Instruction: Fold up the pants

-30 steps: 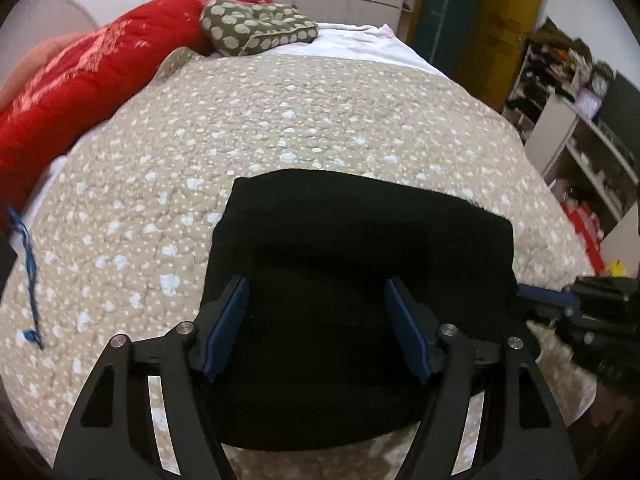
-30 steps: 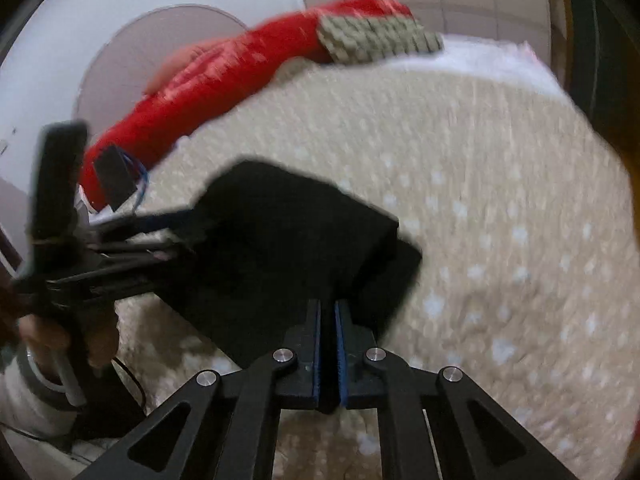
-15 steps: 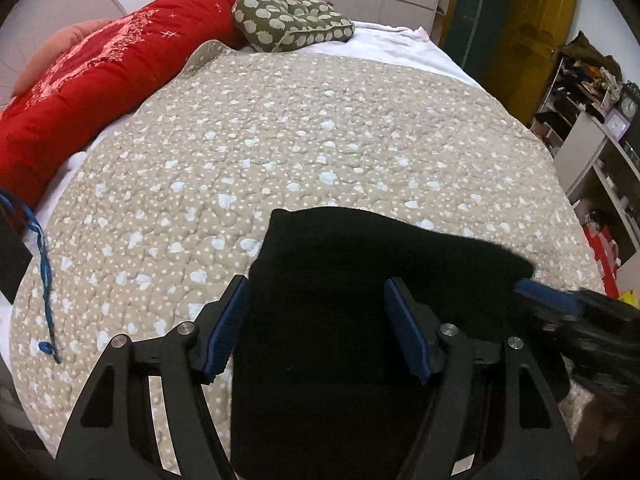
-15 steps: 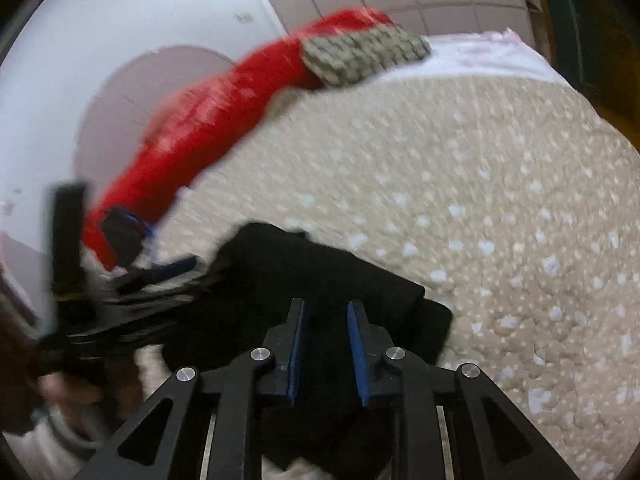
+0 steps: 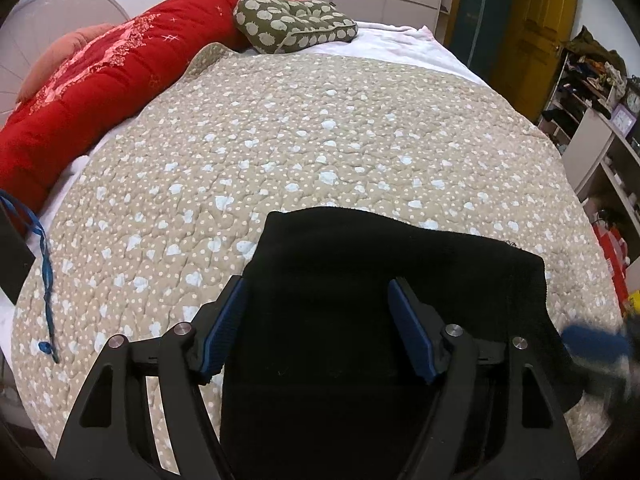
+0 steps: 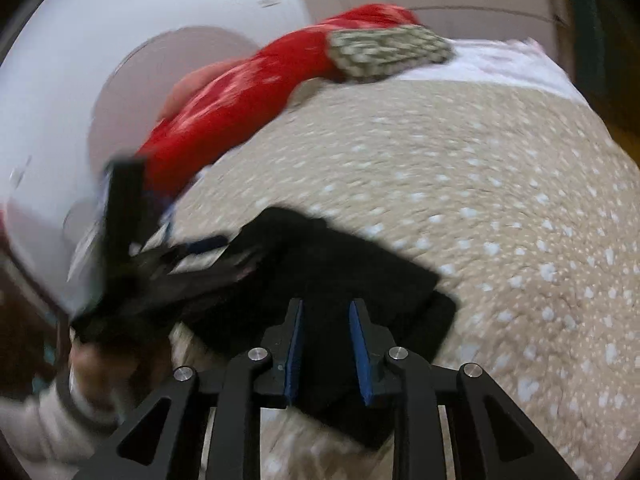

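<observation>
The black pants lie folded into a compact rectangle on the beige dotted quilt near the bed's front edge. My left gripper is open, its blue-padded fingers spread above the near part of the pants, holding nothing. In the right wrist view the pants show as a dark folded stack, blurred. My right gripper is open above their near corner. The left gripper and the hand holding it appear blurred at the left. The right gripper's blue tip shows blurred at the right edge.
A red duvet runs along the bed's left side, with a green patterned cushion at the head. A blue cord hangs at the left edge. Shelves with clutter stand to the right of the bed.
My right gripper has opened and let go of the pants, and is pulling back. My left gripper, open throughout, has drawn back and risen. The pants stay folded on the quilt.
</observation>
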`<state>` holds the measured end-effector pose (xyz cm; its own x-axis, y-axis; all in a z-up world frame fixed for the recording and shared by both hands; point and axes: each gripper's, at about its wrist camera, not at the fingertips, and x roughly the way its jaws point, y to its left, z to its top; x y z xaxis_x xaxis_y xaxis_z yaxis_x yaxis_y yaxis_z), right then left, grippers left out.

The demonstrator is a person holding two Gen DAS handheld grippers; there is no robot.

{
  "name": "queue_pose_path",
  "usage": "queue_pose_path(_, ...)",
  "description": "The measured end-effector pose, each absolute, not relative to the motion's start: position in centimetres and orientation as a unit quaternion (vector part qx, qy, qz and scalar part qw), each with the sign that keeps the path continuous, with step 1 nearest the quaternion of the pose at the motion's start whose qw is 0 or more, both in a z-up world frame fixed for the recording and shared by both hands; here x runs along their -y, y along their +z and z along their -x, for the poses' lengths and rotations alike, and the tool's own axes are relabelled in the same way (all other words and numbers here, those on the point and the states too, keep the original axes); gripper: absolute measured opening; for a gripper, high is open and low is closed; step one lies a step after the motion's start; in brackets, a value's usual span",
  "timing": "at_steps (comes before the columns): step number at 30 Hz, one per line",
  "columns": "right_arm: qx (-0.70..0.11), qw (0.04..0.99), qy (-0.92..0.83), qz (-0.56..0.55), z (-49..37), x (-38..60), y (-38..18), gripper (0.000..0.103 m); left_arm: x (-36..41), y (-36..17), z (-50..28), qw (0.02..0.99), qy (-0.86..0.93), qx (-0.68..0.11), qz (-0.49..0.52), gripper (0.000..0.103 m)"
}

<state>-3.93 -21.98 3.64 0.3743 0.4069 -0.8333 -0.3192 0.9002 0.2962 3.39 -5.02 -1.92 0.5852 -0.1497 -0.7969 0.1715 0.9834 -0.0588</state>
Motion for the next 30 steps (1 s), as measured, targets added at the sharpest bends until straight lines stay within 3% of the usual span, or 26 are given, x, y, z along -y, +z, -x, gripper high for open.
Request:
queue_pose_path(5,-0.543,0.814,0.204,0.041,7.1,20.9,1.2,0.024,5.4,-1.9,-2.6,0.892,-0.086,-0.443,-0.020,0.073)
queue_pose_path(13,-0.542,0.815,0.203,-0.018,8.2,23.5,0.7,0.025,5.4,-1.9,-1.2,0.894,-0.088,-0.440,-0.020,0.073)
queue_pose_path(19,-0.506,0.835,0.192,-0.101,7.6,25.6,2.6,0.038,3.1,-1.4,-1.1,0.891,-0.075,-0.446,0.017,0.073)
queue_pose_path(26,-0.518,0.826,0.176,-0.133,5.3,25.5,0.3,0.038,3.1,-1.9,-0.9,0.890,-0.075,-0.450,0.012,0.073)
queue_pose_path(29,-0.512,0.827,0.191,-0.133,4.8,25.0,0.1,0.014,3.4,-2.1,-0.9,0.889,-0.077,-0.452,0.012,0.073)
queue_pose_path(30,-0.508,0.830,0.192,-0.127,4.8,24.8,0.1,0.013,3.5,-2.0,-0.9,0.889,-0.077,-0.451,0.009,0.073)
